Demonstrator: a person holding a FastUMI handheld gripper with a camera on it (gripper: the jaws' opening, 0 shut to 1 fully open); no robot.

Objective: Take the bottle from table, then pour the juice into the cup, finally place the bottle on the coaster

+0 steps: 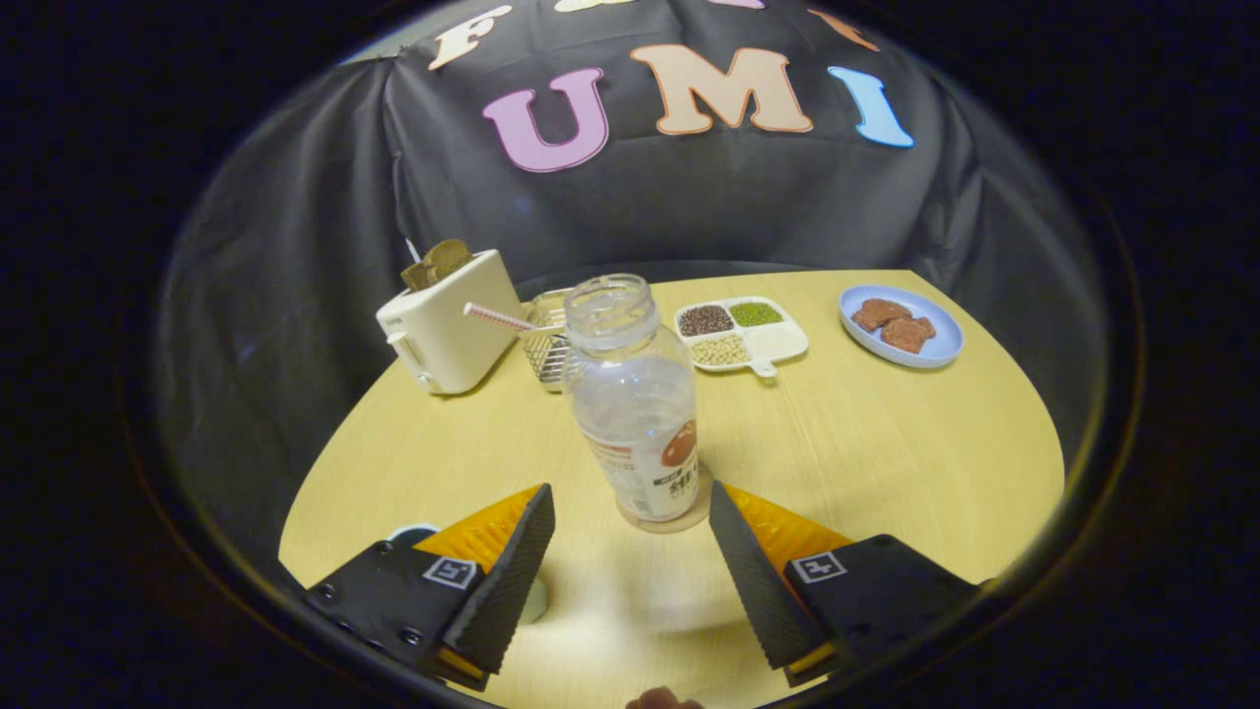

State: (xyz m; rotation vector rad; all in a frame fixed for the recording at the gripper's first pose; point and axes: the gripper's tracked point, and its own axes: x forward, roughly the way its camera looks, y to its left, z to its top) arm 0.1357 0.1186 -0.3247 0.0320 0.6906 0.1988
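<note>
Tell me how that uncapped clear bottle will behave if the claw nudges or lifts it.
The bottle looks nearly empty, so probably light. Tall on a narrow base atop the coaster, it may tip if nudged high. With no cap, any remaining juice could spill. The open claw sits just short of it, not touching.

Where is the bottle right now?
The bottle stands upright on the round coaster on the yellow table, just ahead of the open gripper, with the wire basket and toaster behind it.
</note>
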